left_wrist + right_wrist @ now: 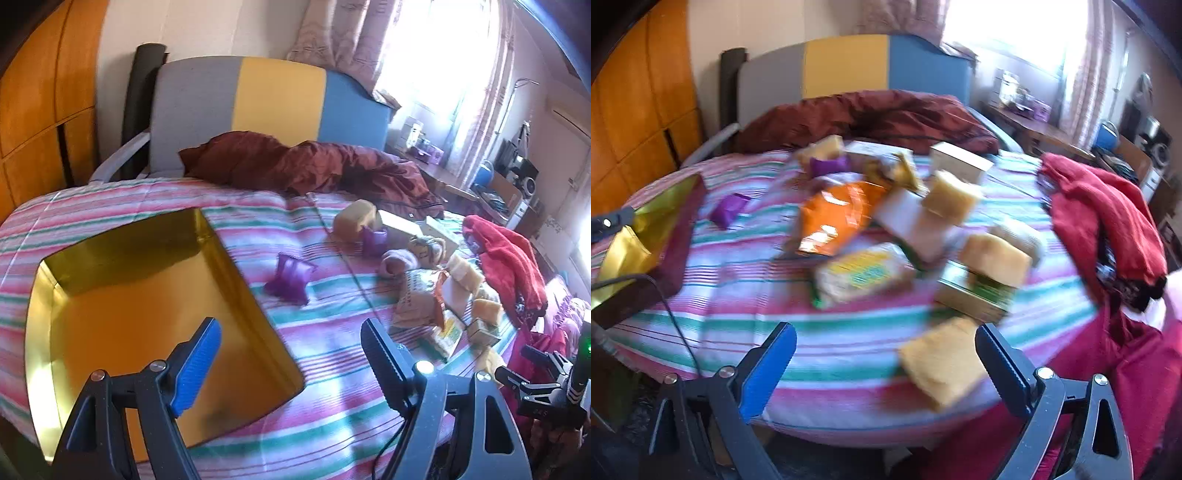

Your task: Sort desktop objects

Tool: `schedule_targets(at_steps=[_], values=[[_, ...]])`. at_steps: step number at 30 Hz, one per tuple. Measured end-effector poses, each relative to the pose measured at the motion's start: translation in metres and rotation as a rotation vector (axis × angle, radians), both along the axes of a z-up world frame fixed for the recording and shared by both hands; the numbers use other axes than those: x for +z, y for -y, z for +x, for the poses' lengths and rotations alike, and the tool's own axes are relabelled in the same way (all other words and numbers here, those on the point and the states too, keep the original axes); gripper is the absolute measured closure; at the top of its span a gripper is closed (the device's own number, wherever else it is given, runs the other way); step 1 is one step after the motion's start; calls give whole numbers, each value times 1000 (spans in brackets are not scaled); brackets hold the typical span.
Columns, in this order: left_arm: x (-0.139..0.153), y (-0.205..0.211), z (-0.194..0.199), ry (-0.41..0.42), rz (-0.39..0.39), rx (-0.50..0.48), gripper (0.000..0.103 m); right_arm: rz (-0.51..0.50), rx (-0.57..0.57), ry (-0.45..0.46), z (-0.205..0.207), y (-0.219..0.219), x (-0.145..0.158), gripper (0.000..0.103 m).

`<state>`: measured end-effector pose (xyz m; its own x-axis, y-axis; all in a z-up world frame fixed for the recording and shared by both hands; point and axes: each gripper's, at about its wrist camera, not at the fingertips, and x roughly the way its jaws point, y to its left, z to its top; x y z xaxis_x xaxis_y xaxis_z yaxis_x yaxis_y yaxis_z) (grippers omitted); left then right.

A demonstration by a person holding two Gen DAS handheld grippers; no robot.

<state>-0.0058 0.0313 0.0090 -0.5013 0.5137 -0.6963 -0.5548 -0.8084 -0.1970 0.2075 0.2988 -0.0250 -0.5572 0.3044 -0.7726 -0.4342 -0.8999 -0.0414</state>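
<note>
1. The things I have to sort lie in a loose pile on the striped blanket (849, 354): an orange packet (834, 218), a yellow-green packet (860, 277), yellow sponge blocks and small cardboard boxes. The nearest sponge (942, 365) sits just ahead of my right gripper (886, 365), whose jaws stand wide with nothing between them.
2. My left gripper (291, 354) is wide and empty too, hanging over the near corner of the gold tin (110, 266), which looks empty.
3. Risk: the pile is crowded and overlapping, so closing on one piece could drag or topple its neighbours. The right view is blurred, so I may misjudge my aim.
4. Risk: the blanket is soft and uneven; pressing down could pinch cloth instead of the item, or let it sink away.
5. The sponges look soft and will squash; the packets are glossy and crinkly, likely slippery.
6. A purple wrapper (290, 277) lies alone beside the tin; a red cloth (1108, 221) is heaped at the right.
</note>
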Motion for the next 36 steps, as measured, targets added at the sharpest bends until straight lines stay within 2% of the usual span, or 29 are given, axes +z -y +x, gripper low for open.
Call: schedule_targets(at_steps=[3,7,9,14,24,30,34,36], values=[[0,-23,-2,-15,8,-47,24,-17,-45,8,12,-20,0,6],[0,-49,-4,36,29,-114,24,-65,-76,35,22,-41,-6,7],[-4,-63,-1,91,35,-160,23,-71,-81,63,23,-45,-13,7],[-7,-84,8,164,59,-241,23,-100,-68,88,20,-47,-24,7],[-25,-119,-2,171,16,-310,23,-92,-34,161,-3,-52,-47,6],[-40,-153,-15,208,12,-374,23,-97,-23,158,-9,-54,-51,12],[-47,-178,-20,217,9,-429,22,-97,7,161,-14,-50,-53,25],[-53,-188,-22,226,0,-445,21,-85,14,168,-17,-47,-53,26]])
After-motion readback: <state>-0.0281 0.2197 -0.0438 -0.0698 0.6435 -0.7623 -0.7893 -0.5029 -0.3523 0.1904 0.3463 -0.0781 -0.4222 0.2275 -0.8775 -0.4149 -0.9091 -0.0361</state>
